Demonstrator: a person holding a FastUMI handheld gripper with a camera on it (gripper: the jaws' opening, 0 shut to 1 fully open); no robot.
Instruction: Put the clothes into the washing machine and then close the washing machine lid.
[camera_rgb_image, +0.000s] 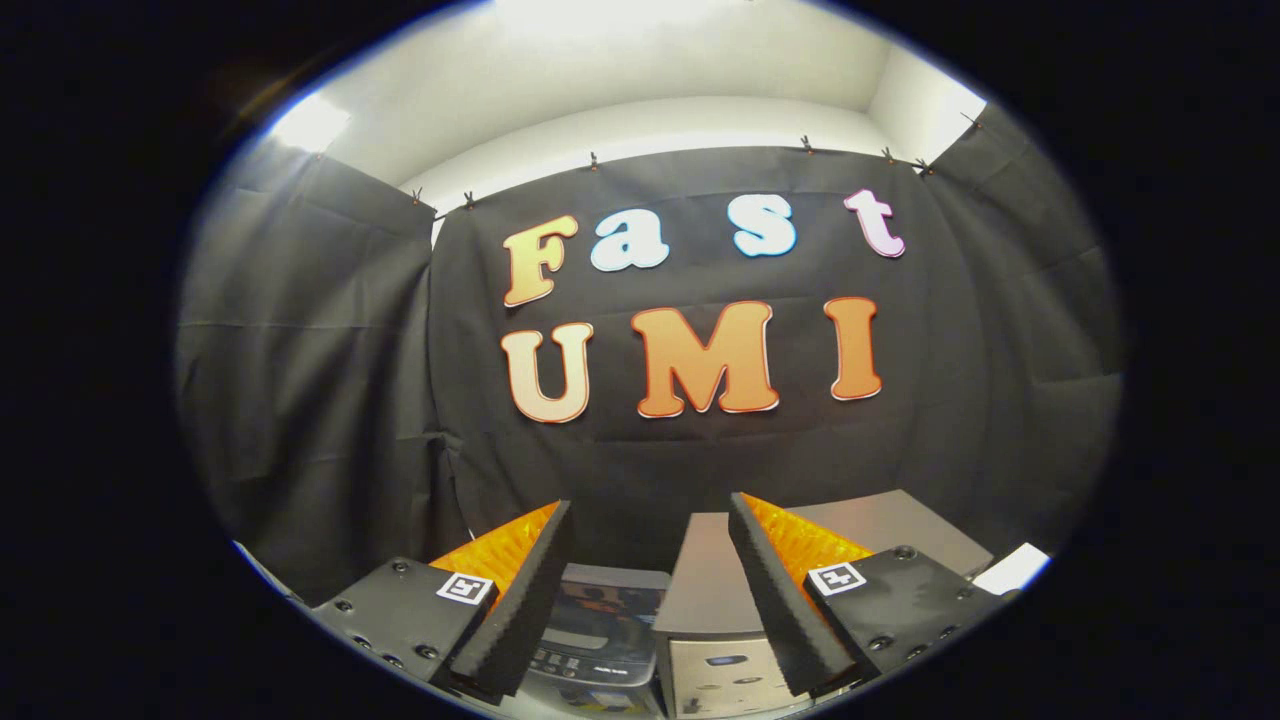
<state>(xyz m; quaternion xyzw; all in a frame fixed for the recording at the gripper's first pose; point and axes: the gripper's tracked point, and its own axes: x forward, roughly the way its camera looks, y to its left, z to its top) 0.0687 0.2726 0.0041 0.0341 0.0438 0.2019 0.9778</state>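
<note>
Jaws (650, 520): I see them apart, gripping nothing.
Washing machine (600, 625): below, between the fingers.
Grey cabinet (715, 640): just beside it.

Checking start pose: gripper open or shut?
Open. The gripper has its fingers spread apart with nothing between them; the washer sits below.

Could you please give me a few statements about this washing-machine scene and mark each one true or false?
1. The gripper is open with nothing between its fingers. True.
2. A shirt hangs from the fingers. False: they hold nothing.
3. The washing machine sits below, between the fingers. True.
4. The grey box stands left of the washing machine. False: it stands to its right.
5. The gripper is touching the washing machine. False: it is held above it, apart.
</note>
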